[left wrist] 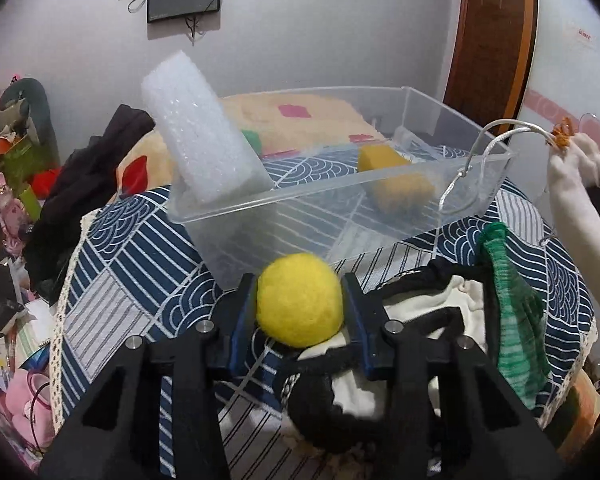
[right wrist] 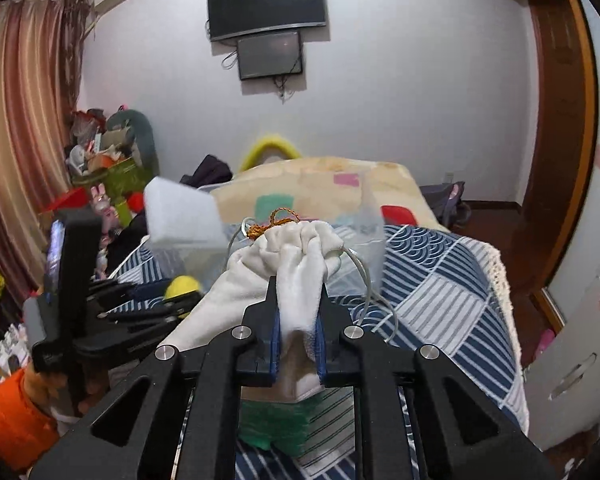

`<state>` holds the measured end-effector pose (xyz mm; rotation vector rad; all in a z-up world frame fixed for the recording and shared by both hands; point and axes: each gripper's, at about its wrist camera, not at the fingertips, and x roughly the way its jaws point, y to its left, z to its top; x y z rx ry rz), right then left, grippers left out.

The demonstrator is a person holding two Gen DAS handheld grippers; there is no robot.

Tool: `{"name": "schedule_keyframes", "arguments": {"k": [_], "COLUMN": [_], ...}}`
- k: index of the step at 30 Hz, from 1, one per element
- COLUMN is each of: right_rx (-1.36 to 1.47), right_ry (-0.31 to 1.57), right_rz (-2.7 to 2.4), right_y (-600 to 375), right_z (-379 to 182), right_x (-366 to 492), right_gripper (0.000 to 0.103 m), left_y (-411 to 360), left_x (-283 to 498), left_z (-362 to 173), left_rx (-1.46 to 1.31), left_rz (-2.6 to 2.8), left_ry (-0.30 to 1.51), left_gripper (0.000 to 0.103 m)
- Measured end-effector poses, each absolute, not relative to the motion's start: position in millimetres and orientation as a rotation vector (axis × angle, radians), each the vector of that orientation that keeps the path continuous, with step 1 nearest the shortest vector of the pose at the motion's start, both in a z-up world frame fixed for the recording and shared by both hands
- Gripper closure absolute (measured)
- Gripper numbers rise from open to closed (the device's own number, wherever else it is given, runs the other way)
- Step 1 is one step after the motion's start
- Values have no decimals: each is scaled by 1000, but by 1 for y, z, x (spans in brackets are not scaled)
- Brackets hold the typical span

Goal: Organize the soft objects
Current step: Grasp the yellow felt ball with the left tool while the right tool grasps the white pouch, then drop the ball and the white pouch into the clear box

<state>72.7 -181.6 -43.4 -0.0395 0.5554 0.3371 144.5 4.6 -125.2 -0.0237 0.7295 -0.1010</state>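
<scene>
Right now my left gripper [left wrist: 300,304] pinches the yellow ball [left wrist: 299,299] between its pads, just in front of the clear bin's [left wrist: 340,216] near wall. My right gripper [right wrist: 298,320] is clamped on a white pouch [right wrist: 296,264], held up to the right of the bin, its cord [left wrist: 496,136] trailing over the bin's right end. Inside the bin, a white foam block [left wrist: 198,132] leans at the left end and a yellow sponge [left wrist: 396,180] lies toward the right. In front of the bin, on the blue patterned cloth [left wrist: 132,280], lie a green knit piece [left wrist: 512,304] and black-and-white fabric [left wrist: 380,340].
</scene>
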Motion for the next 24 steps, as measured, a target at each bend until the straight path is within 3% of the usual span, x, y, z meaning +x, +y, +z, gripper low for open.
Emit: {"name": "schedule_keyframes", "arguments": {"k": [12, 24], "right_rx": [-25, -30], "right_ry": [507, 379], "right_rz": [287, 294], "right_y": [-194, -182], "right_z": [-22, 17], "right_x": [78, 104], "right_gripper": [91, 91], "left_y": [21, 9], "left_x": [96, 113], "left_z": [-76, -34], "left_rx": [-30, -5], "left_rz": [-95, -131], "left_ry": [586, 482], "left_gripper": [61, 61]}}
